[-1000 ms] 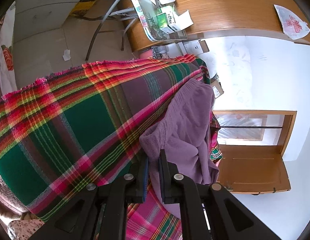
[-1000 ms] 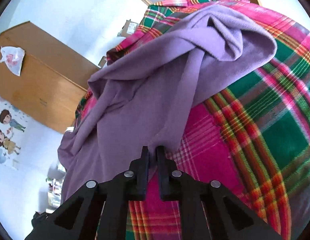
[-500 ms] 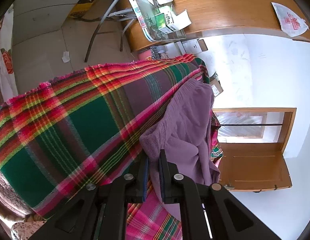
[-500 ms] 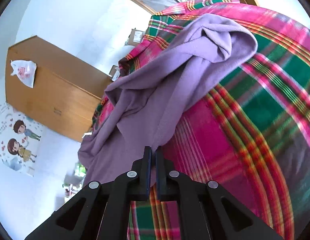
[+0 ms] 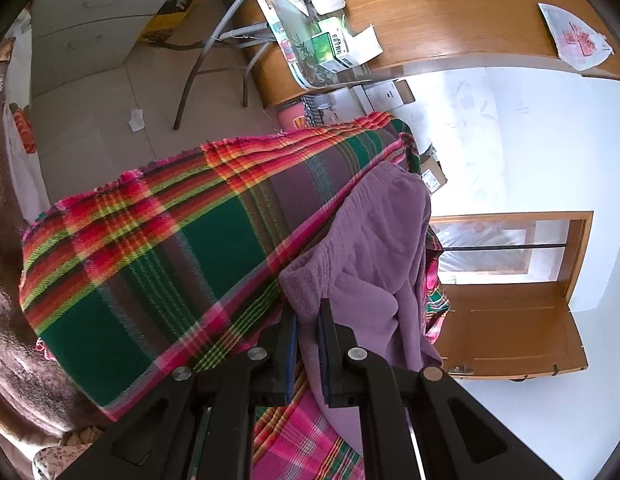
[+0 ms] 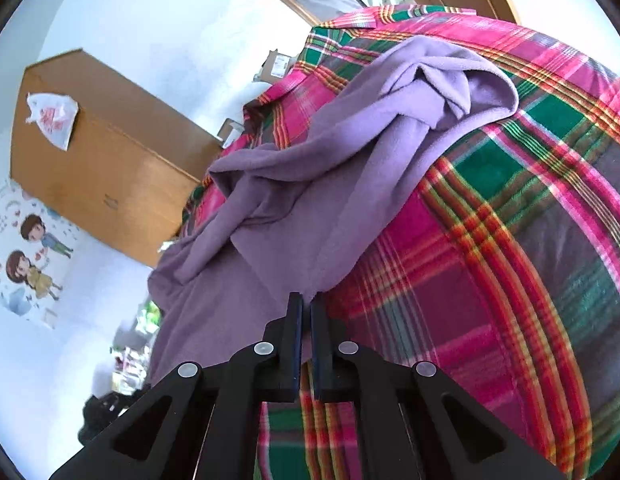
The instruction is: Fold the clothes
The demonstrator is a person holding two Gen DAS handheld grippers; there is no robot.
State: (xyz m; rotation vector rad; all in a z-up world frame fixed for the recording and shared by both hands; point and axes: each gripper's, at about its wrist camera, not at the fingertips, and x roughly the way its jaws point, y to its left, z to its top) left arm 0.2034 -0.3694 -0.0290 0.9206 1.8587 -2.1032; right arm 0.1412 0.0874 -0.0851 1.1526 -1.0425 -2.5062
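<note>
Item: your left gripper, fingers nearly together w/ a narrow gap, a fold of the purple garment fed between them; pinch sits on a thick ribbed hem end, prob. waistband or cuff, can't tell which. Item: your right gripper, fingers almost pressed together, a thin edge of the same garment running down into the slot; grip looks closed on cloth, though the contact itself is hidden behind the finger tips. Why held so, est.: two separate edges pinched at once lets you lift and spread the piece before laying the 1st fold; step in hand reads as pick-up/straighten, fold proper not yet made. Garment condition: bunched, twisted into a knot-like roll at its far end in the right wrist view, draped loose btwn the two grips, rest lying on the plaid blanket. Blanket: red/green/pink check, covers the work surface, serves as the folding bed. Surrounds, left wrist view: wooden cabinet w/ a plastic bag on it, cluttered desk w/ boxes, tiled floor, wooden door. Right wrist view: cartoon wall sticker on the white wall. Risk, est.: the twist needs shaking out, else the fold sets crooked.
</note>
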